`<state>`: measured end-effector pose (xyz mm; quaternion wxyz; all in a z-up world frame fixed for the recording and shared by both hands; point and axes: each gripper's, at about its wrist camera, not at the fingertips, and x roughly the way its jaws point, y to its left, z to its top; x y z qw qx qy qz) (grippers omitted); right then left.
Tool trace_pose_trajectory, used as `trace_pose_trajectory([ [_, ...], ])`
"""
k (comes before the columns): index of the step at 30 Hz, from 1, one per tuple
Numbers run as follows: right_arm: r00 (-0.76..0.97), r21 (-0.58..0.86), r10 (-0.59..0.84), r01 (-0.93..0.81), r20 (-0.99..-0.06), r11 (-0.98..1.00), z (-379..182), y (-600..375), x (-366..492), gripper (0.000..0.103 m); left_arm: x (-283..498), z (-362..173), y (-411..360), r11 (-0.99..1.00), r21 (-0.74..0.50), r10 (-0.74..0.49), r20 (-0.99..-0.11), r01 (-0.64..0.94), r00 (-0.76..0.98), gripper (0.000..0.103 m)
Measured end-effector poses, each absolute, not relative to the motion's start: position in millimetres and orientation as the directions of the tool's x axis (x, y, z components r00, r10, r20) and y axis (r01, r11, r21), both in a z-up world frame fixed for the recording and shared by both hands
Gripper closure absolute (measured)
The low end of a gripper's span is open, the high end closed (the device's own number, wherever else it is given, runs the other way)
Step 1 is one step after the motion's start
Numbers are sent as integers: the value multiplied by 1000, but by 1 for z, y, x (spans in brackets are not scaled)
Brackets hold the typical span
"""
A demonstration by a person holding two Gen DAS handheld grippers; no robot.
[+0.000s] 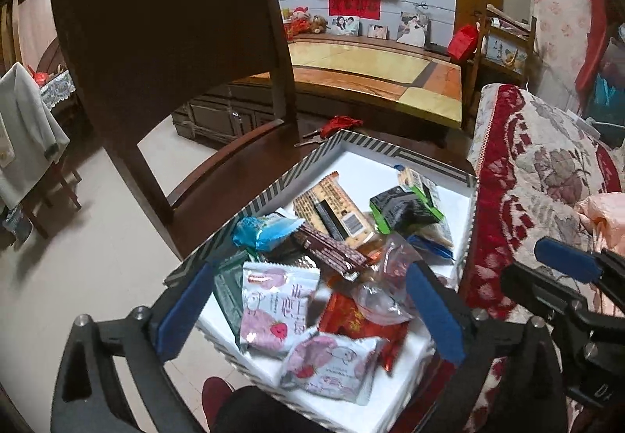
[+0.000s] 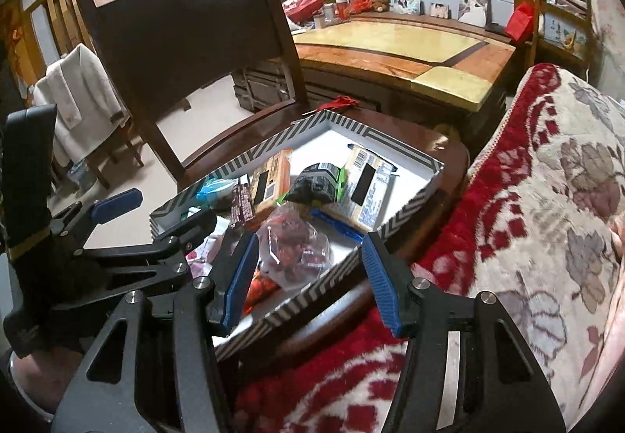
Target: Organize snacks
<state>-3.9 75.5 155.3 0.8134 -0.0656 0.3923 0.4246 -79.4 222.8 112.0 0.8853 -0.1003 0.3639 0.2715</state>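
— Where are the snacks (image 1: 336, 237) kept?
— They are piled in the striped box (image 1: 269, 186), which is set on the wooden chair (image 1: 218, 175) beside the floral blanket (image 2: 547, 198).
— And the grippers?
— The left gripper (image 1: 308, 310) and the right gripper (image 2: 308, 276) are both held spread above the box; nothing is gripped.

A shallow box (image 1: 273, 186) with a white floor and black-and-white striped walls is set open on a dark wooden seat. A loose heap of snack packets is held in its near half, while the far corner is left bare. Two pink-and-white strawberry packets (image 1: 275, 306) are laid nearest, overlapped by a red packet (image 1: 351, 319) and a clear bag (image 2: 297, 253) of reddish pieces. Behind them, a blue wrapper (image 1: 265, 231), a tan barcoded bar (image 1: 336, 210) and a black-and-green packet (image 1: 402, 206) are piled, tilted.
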Motion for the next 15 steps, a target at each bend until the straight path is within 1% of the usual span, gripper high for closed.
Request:
trace_pose_trajectory([
  [4, 338, 227, 641, -740, -689, 634, 154, 63, -15, 48, -82, 112, 214, 841, 29, 392, -721, -540, 572, 0],
  [15, 350, 238, 644, -726, -680, 646, 156, 33, -29, 48, -101, 126, 191, 848, 25, 401, -682, -529, 612, 0],
])
